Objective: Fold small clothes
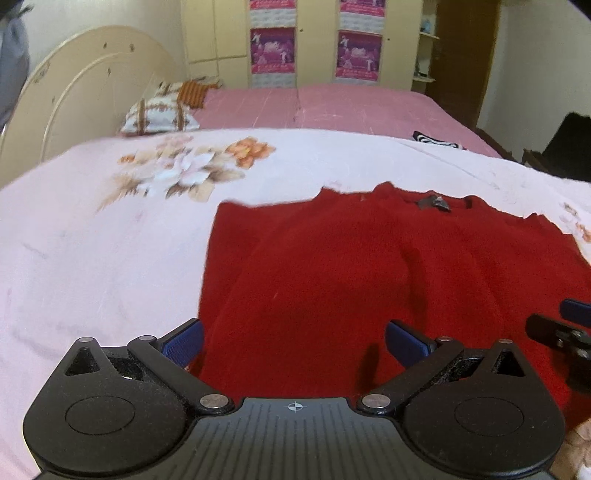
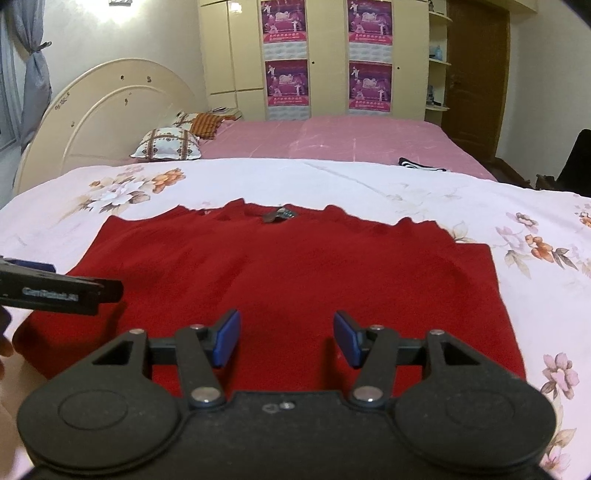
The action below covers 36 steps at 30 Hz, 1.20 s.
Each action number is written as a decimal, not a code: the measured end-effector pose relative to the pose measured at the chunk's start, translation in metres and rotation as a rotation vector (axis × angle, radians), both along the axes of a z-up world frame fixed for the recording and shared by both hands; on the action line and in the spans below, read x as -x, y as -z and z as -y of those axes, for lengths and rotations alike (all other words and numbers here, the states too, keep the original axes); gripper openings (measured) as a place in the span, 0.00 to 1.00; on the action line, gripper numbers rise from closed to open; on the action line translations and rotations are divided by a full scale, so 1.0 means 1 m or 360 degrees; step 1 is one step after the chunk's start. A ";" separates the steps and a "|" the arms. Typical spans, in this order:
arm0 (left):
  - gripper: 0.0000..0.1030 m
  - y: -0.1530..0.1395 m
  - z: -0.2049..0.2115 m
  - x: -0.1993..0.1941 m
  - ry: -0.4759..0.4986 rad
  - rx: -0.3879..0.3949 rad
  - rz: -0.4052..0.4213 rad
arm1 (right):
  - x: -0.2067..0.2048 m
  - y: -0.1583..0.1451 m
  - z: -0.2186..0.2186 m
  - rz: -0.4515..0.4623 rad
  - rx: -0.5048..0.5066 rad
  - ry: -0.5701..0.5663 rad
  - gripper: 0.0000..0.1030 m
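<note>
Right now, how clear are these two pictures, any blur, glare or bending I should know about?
Left wrist view: motion blur smears the red knitted sweater and floral white bedsheet; fisheye bows the bed edge. Right wrist view: sharper, with glare on the cream wall and soft shadows under the open jaws of the right gripper.

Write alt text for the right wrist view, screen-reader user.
A red garment lies spread flat on a floral white bedsheet, with the open right gripper poised empty over its near edge. The left gripper pokes in from the left edge, over the garment. Behind are a pink bedspread, patterned pillows, a cream headboard and a wardrobe with purple posters.
</note>
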<state>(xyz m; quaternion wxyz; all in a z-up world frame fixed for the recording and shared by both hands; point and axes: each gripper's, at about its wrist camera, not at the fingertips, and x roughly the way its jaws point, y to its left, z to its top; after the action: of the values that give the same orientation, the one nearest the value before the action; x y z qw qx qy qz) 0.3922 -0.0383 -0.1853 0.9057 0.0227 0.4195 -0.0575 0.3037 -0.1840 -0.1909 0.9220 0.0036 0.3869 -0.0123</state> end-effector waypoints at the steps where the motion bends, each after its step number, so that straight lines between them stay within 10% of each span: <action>1: 1.00 0.000 -0.004 0.004 -0.0010 0.0014 -0.0014 | 0.001 0.000 -0.002 -0.0001 0.0000 -0.0003 0.53; 13: 1.00 0.011 -0.031 0.059 -0.0069 0.0147 -0.0132 | 0.023 0.020 -0.018 -0.0138 0.0053 -0.0007 0.54; 17: 1.00 0.021 -0.046 0.072 -0.0184 0.0363 -0.0253 | 0.036 0.012 -0.012 -0.0104 -0.0005 0.0025 0.56; 30: 0.99 0.048 -0.058 0.057 -0.0353 0.1004 -0.0053 | 0.043 0.010 -0.007 -0.0048 -0.0053 0.0046 0.56; 33: 0.53 0.060 -0.058 0.038 -0.0416 0.1119 -0.0048 | 0.037 0.011 -0.009 -0.0036 -0.0068 0.0030 0.56; 36: 0.42 0.069 -0.058 0.025 -0.0487 0.1173 -0.0024 | 0.030 0.011 -0.010 -0.0017 -0.0083 0.0016 0.56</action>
<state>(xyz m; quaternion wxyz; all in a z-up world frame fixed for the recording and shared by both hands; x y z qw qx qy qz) 0.3669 0.0201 -0.2545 0.8481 -0.3671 0.3759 -0.0688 0.2742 -0.1742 -0.2022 0.9195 0.0295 0.3919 -0.0070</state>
